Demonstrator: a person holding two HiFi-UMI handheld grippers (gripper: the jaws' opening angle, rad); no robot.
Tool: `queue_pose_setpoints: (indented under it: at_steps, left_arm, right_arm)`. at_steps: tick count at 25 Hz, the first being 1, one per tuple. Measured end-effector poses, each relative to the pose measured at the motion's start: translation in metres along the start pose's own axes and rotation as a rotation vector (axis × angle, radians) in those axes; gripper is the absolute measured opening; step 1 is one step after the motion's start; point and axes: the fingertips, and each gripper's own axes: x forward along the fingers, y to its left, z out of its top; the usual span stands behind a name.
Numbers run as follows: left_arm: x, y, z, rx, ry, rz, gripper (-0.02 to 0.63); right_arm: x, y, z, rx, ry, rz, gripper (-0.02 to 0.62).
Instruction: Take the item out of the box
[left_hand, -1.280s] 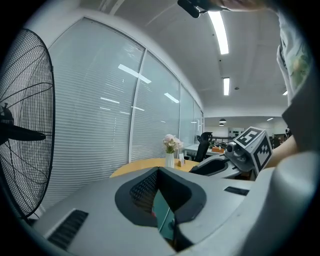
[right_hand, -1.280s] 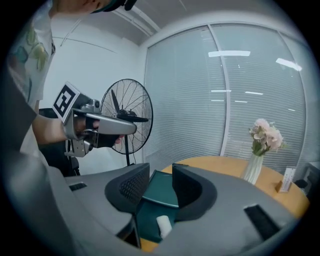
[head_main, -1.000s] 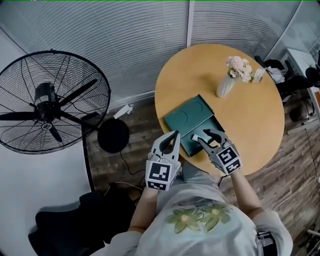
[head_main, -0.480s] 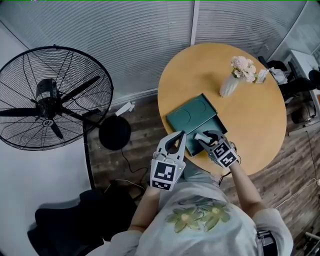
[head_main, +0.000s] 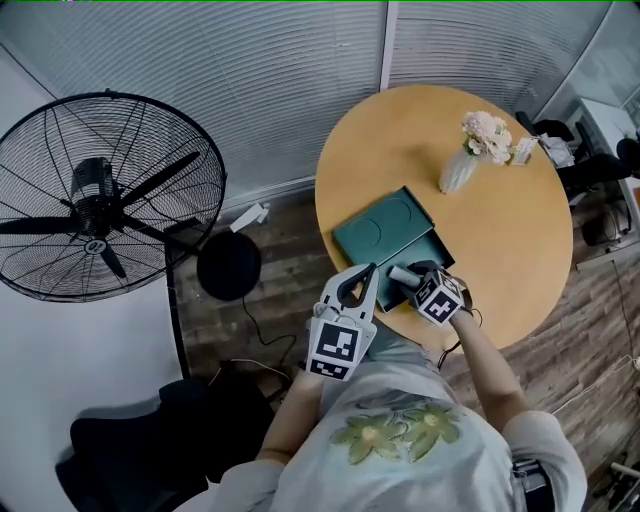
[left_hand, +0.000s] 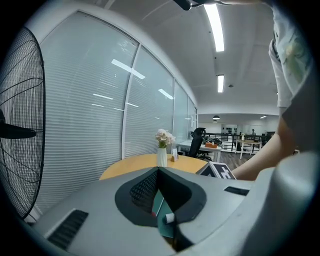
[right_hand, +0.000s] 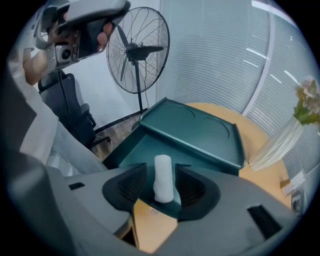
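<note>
My right fingers (right_hand: 131, 186), just opened wide, straddle a soft white roll (right_hand: 162, 177) without pressing it. The roll stands in the green box (right_hand: 145, 147), the smooth lid lying beyond. My left fingers (left_hand: 145, 192) are pinched together just beside the box. A vase (head_main: 455, 172) stands farther along the round wooden counter (head_main: 500, 240).

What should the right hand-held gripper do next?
Probably close on the white roll. The right hand-held gripper has just been opening its jaws, and the roll lies between them inside the green box, not yet squeezed.
</note>
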Motion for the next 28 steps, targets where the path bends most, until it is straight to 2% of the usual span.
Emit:
queue_pose_setpoints:
  at_steps: [9, 17, 28]
  left_arm:
    - [0.002, 0.0, -0.01, 0.004, 0.023, -0.002, 0.0]
    - [0.003, -0.003, -0.015, 0.008, 0.039, -0.008, 0.0]
    - [0.006, -0.005, -0.015, 0.011, 0.043, -0.017, 0.0]
  right_arm:
    - [0.025, -0.001, -0.019, -0.023, 0.151, 0.024, 0.187]
    - [0.038, -0.003, -0.022, -0.01, 0.209, 0.019, 0.186]
    - [0.04, -0.004, -0.028, -0.02, 0.269, 0.042, 0.144]
